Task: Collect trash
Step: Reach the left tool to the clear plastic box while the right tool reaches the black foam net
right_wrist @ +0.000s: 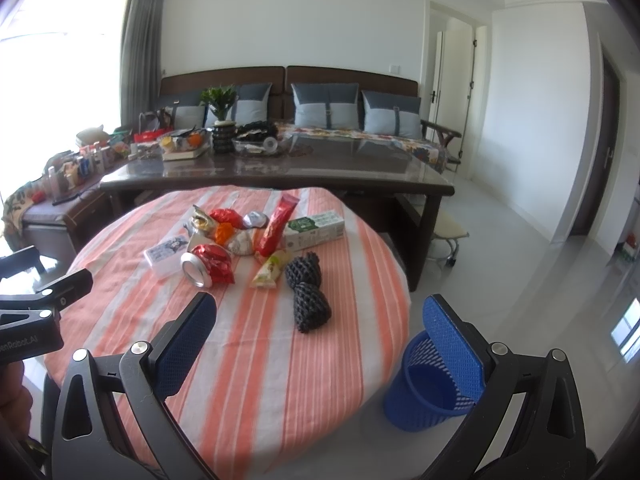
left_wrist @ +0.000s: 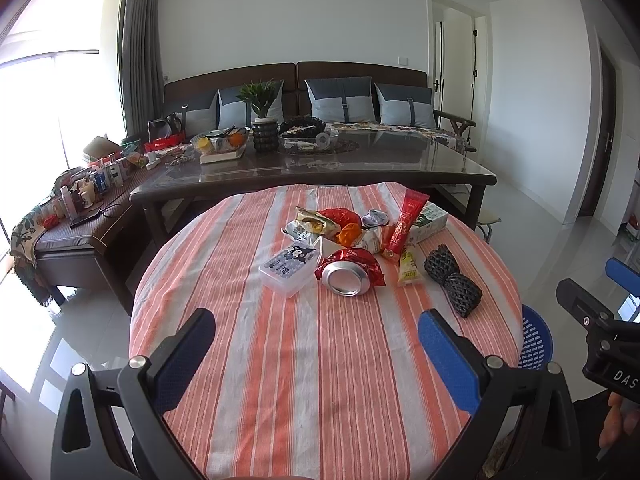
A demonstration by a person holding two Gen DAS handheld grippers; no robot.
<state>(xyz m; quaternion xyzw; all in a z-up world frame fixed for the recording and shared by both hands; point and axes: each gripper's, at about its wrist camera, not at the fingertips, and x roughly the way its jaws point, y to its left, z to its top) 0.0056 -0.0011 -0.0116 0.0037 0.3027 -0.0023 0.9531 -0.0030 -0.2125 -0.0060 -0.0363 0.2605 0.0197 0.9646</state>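
A pile of trash lies at the far side of a round table with a striped cloth (left_wrist: 280,360): a crushed red can (left_wrist: 348,274) (right_wrist: 206,266), a clear plastic box (left_wrist: 290,270) (right_wrist: 166,255), a red tube (left_wrist: 404,224) (right_wrist: 276,224), a green-white carton (right_wrist: 316,230), black foam netting (left_wrist: 452,280) (right_wrist: 308,298), and several wrappers. My left gripper (left_wrist: 316,330) is open and empty above the near part of the table. My right gripper (right_wrist: 320,316) is open and empty, over the table's right edge. A blue mesh bin (right_wrist: 424,388) stands on the floor right of the table.
A dark glass-topped coffee table (left_wrist: 360,164) with bowls and a plant stands behind the round table, and a sofa (left_wrist: 340,100) behind that. A cluttered side bench (left_wrist: 80,200) is at the left. Tiled floor (right_wrist: 520,260) lies to the right.
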